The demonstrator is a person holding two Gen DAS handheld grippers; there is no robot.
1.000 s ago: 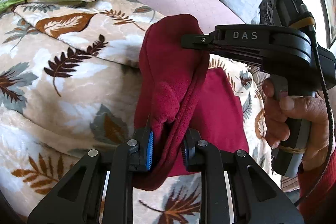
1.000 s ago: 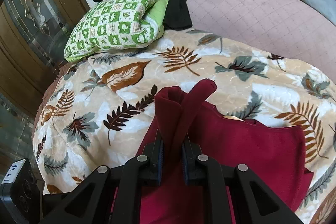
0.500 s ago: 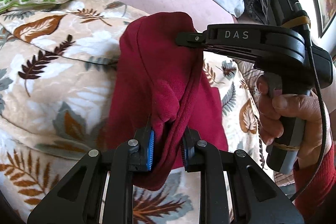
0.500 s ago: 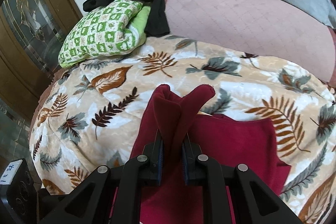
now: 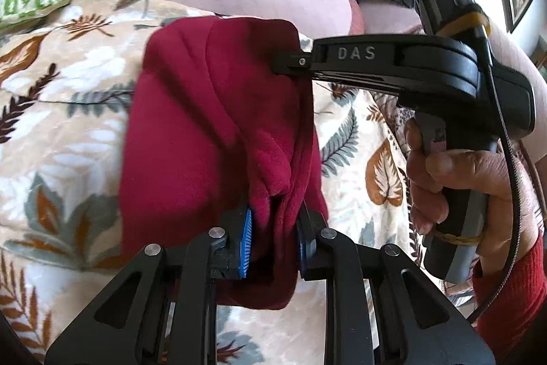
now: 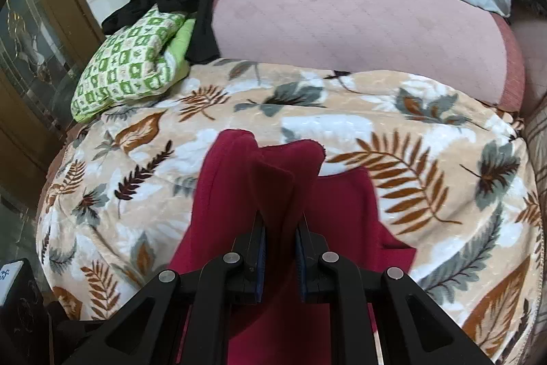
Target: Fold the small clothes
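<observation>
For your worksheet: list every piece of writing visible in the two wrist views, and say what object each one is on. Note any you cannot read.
"DAS": raised letters on the black side of the right gripper, seen in the left wrist view.
Handwritten marks on a small white label stuck to a black device at the lower left edge of the right wrist view: cut off and too blurred to read.
No other writing shows.

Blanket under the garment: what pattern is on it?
The blanket is cream with brown, rust and grey-green leaves and white patches. The right wrist view shows it best.
</observation>
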